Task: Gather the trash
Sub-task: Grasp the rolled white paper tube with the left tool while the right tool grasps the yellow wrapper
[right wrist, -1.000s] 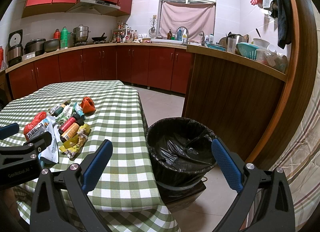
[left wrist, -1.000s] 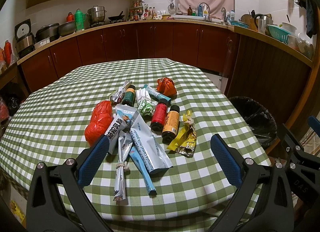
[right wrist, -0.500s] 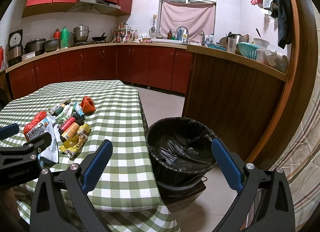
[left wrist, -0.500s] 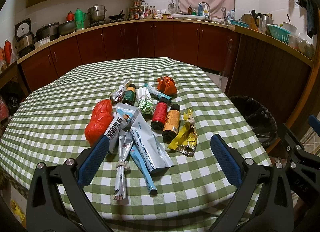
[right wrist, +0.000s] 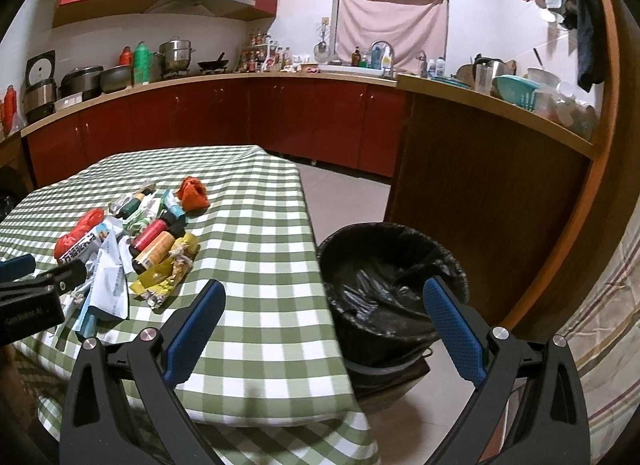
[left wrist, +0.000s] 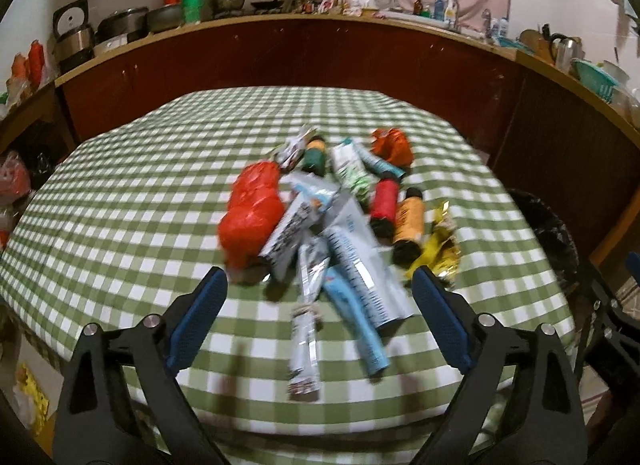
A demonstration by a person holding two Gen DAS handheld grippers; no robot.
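A pile of trash lies on the green checked table (left wrist: 120, 201): a red plastic bag (left wrist: 250, 213), white and blue wrappers (left wrist: 360, 265), a red bottle (left wrist: 383, 201), an orange bottle (left wrist: 408, 225), a yellow wrapper (left wrist: 438, 249), a crumpled orange bag (left wrist: 390, 147). My left gripper (left wrist: 320, 289) is open, just above the near end of the pile. My right gripper (right wrist: 324, 301) is open and empty, above the table's right edge, beside the black-lined trash bin (right wrist: 392, 273). The pile also shows in the right wrist view (right wrist: 132, 241).
The bin stands on the floor right of the table, against a wooden counter (right wrist: 480, 193). Red kitchen cabinets (right wrist: 200, 117) with pots run along the back wall. The right gripper's body shows at the right edge of the left wrist view (left wrist: 612, 329).
My left gripper has moved forward and down towards the pile, which now looks larger and blurred. My right gripper has shifted slightly towards the table. Both remain open.
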